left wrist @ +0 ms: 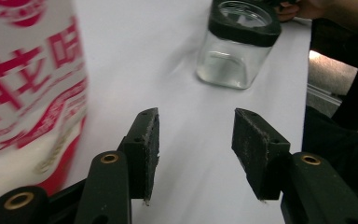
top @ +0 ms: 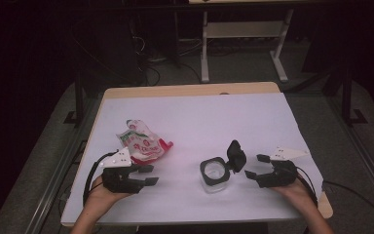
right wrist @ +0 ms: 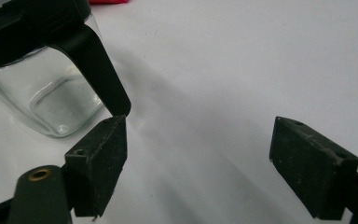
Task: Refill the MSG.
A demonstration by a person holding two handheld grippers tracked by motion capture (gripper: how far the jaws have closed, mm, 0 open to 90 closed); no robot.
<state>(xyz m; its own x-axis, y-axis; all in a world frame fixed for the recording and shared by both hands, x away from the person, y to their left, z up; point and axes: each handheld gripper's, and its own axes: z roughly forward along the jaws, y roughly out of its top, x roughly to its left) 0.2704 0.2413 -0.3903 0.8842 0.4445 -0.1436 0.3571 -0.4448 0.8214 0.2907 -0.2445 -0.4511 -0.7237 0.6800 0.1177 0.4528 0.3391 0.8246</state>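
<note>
Jar [top: 215, 174] (lid up) beside right gripper [top: 256, 166]

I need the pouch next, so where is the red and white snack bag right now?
In the high view the snack bag lies left of centre on the table, just beyond the left gripper.

The setting is a laboratory or test workspace, dimly lit. A wooden-edged table [top: 190, 90] carries a white cover sheet [top: 199, 122] and stands on grey carpet [top: 34, 161]. Behind it, loose cables [top: 151, 68] lie on the floor beside the white metal legs of a second bench [top: 243, 29]. Dark equipment stands [top: 79, 92] flank the table.
</note>
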